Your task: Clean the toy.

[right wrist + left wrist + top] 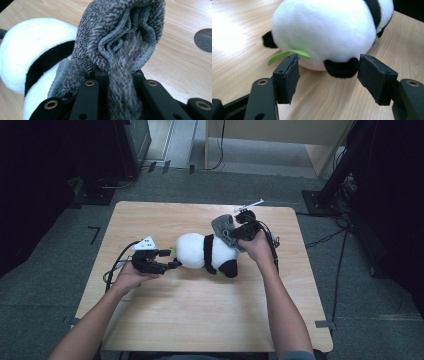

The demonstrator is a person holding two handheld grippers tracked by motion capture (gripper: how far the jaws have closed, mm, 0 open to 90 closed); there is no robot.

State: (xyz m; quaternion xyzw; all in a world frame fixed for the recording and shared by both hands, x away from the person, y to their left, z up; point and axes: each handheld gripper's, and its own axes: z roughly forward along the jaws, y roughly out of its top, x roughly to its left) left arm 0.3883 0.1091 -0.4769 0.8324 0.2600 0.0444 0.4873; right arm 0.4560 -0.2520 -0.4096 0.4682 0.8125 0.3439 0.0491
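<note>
While the panda [207,253] lies on its side in the middle of the table [200,320], a gripper waits at each end of it. Its long way runs across the table, from the person's left to right. Its round white bottom points at the left gripper [167,265], and its head end points at the right gripper [235,234].

In the left gripper view, the jaws stand wide apart with nothing between them. The panda's bottom [324,35] is just in front of the pads [372,76], close but not touching. A small green leaf [287,53] sticks out near one jaw.

In the right gripper view, the jaws are shut tight on a grey cloth [120,50]. It is soft and knitted, maybe a little hat or sock. The cloth hangs just beside the panda's head end, up against its white fur [27,45].

I think the cloth is meant to go onto the panda. The right gripper has the cloth and is nearest that end. The left gripper may need to hold the bottom so the toy does not slide.
</note>
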